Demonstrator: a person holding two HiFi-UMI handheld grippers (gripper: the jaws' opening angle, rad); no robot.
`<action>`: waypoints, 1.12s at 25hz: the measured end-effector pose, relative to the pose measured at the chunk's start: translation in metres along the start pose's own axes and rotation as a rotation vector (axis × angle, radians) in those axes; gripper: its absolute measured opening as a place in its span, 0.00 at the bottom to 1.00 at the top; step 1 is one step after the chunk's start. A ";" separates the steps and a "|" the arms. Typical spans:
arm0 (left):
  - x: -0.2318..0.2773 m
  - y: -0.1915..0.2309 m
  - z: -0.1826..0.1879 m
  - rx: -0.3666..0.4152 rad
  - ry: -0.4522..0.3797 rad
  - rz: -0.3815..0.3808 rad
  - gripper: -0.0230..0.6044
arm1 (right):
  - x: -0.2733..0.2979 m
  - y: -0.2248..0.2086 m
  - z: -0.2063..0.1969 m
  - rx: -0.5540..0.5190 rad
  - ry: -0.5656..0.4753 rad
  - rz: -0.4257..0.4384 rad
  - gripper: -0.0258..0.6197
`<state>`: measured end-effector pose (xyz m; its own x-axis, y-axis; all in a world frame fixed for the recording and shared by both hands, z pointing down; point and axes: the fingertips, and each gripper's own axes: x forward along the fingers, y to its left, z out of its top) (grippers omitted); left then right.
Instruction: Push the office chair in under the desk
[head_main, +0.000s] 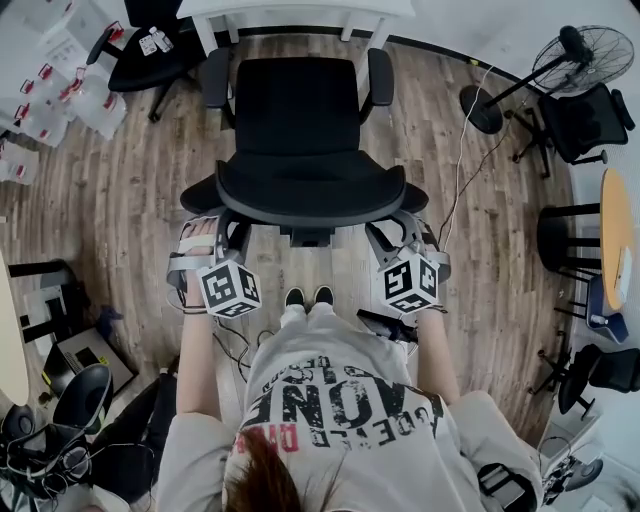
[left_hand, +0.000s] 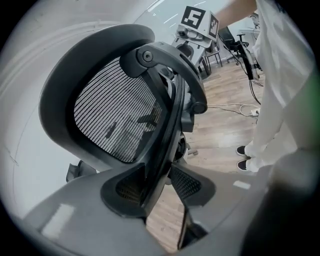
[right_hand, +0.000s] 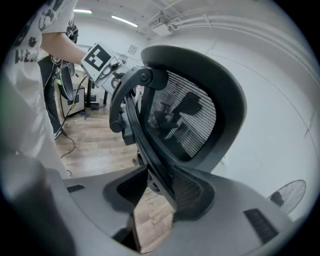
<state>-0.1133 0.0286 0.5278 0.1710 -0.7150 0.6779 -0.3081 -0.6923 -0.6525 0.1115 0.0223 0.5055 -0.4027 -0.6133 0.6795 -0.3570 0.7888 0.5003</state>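
Office chair (head_main: 300, 130) sits in the middle of the head view on the wooden floor (head_main: 130, 200), black, with its seat facing the white worktop (head_main: 300, 12) at the top edge of the frame. The front of the seat lies just below the worktop's edge in the picture, not under it, and the two armrests stand out to either side. The backrest (head_main: 300, 195) is the part closest to you.

You stand right behind it, your shoes (head_main: 308, 297) just below the chair's base in the frame. Your left tool (head_main: 222, 232) is on the lower left corner of the backrest and your right tool (head_main: 402, 232) is on the lower right corner, each with its marker cube turned up at the camera.

In the left gripper view, the left tool (left_hand: 157, 185) has its jaws wide and closed around the dark rim of the backrest (left_hand: 115, 120), which runs down between the two pads, with the mesh panel spreading to the upper left. In the right gripper view, the right tool (right_hand: 157, 187) grips the opposite rim of the backrest (right_hand: 190, 125) the same way.

Around you: a standing fan (head_main: 590, 55) at the upper right, a white cable (head_main: 460, 170) trailing over the floor near it, and a second black chair (head_main: 150, 50) beside white boxes (head_main: 50, 90) at the upper left
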 end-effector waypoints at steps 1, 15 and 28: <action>0.002 0.003 -0.001 0.002 -0.001 -0.001 0.31 | 0.003 -0.002 0.002 0.001 -0.002 -0.002 0.28; 0.031 0.034 -0.003 0.017 -0.016 -0.016 0.31 | 0.029 -0.032 0.011 0.012 -0.019 -0.018 0.28; 0.067 0.051 0.016 -0.006 -0.019 -0.055 0.32 | 0.053 -0.072 -0.004 0.025 0.001 0.016 0.28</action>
<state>-0.1026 -0.0562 0.5350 0.2057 -0.6775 0.7061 -0.3032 -0.7302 -0.6123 0.1190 -0.0664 0.5073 -0.4074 -0.6008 0.6878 -0.3720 0.7970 0.4758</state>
